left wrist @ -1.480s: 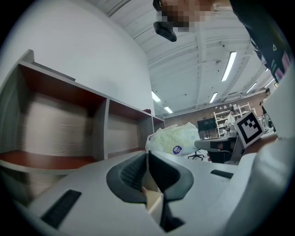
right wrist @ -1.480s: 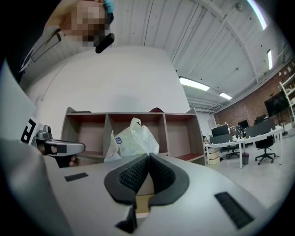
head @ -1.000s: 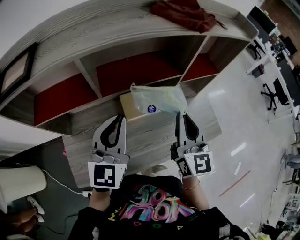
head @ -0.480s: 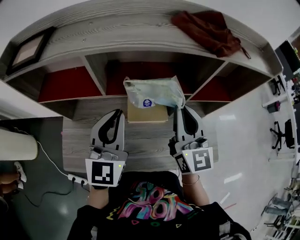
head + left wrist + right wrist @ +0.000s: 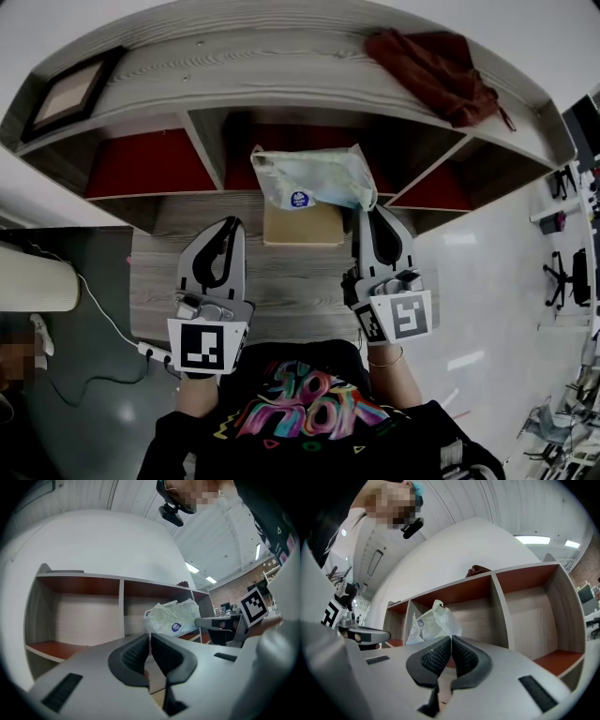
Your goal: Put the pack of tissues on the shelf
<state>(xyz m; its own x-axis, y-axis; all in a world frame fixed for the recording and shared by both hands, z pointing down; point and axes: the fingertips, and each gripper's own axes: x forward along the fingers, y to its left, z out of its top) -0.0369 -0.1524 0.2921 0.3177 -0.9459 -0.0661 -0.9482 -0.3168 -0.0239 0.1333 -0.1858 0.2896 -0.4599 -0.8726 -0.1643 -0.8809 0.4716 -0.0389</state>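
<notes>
- The right tongs [image 5: 364, 210] pinch a wrapper corner of the pack of tissues [image 5: 314, 178], which hangs before the middle compartment of the shelf [image 5: 281, 66].
- The left tongs [image 5: 234, 225] are pressed together, empty.
- Best to carry the pack level and deep inside; the thin wrapper may slip.
- Only the head view shows the cardboard box [image 5: 302, 227] beneath the pack.

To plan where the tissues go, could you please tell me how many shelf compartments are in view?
3, side by side in one row: left compartment, middle compartment behind the pack of tissues, right compartment. Any lower row would be hidden.
</notes>
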